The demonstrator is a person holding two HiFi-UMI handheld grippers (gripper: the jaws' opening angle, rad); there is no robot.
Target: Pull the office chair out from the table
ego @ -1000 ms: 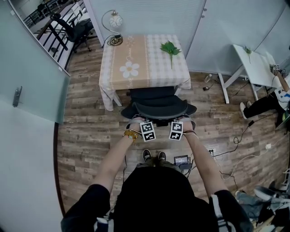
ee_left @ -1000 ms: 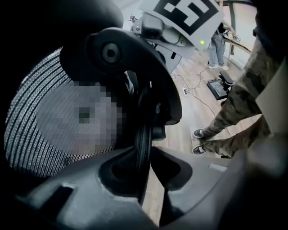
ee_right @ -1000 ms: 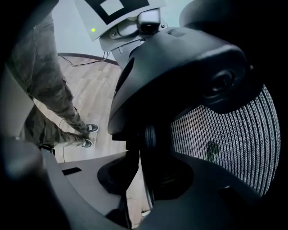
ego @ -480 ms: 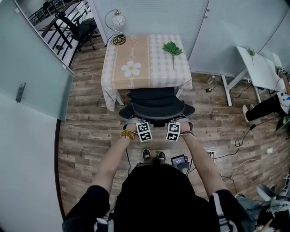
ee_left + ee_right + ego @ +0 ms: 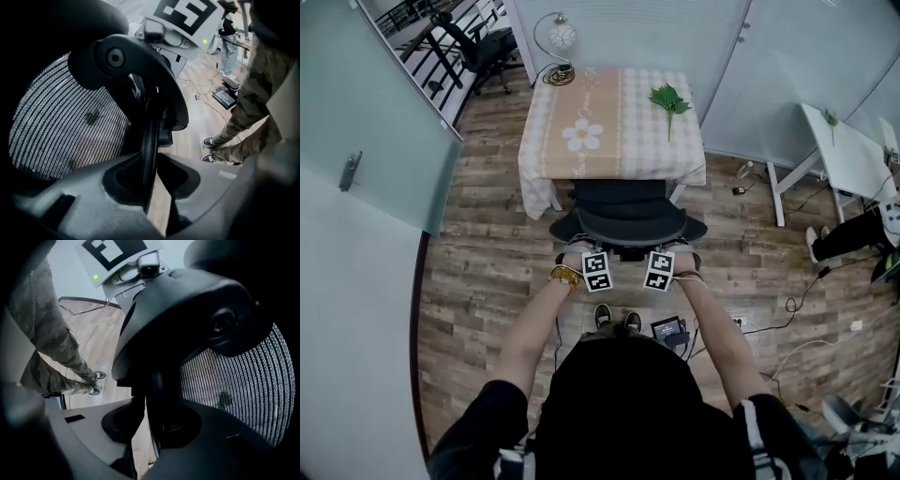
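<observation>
The black office chair stands with its seat partly under the table, which has a checked cloth with a daisy print. Both grippers sit on the top of the mesh backrest. My left gripper is shut on the backrest's thin black rim, with the mesh to its left. My right gripper is shut on the same rim, with the mesh to its right. In each gripper view the rim runs straight down between the two jaws.
A lamp and a green leafy sprig lie on the table. My shoes stand just behind the chair beside a small device. A glass door is at left, a white desk and floor cables at right.
The head view has drifted slightly, so the table sits a little further right in frame. Both grippers stay clamped on the chair's back, and the chair has not visibly moved.
</observation>
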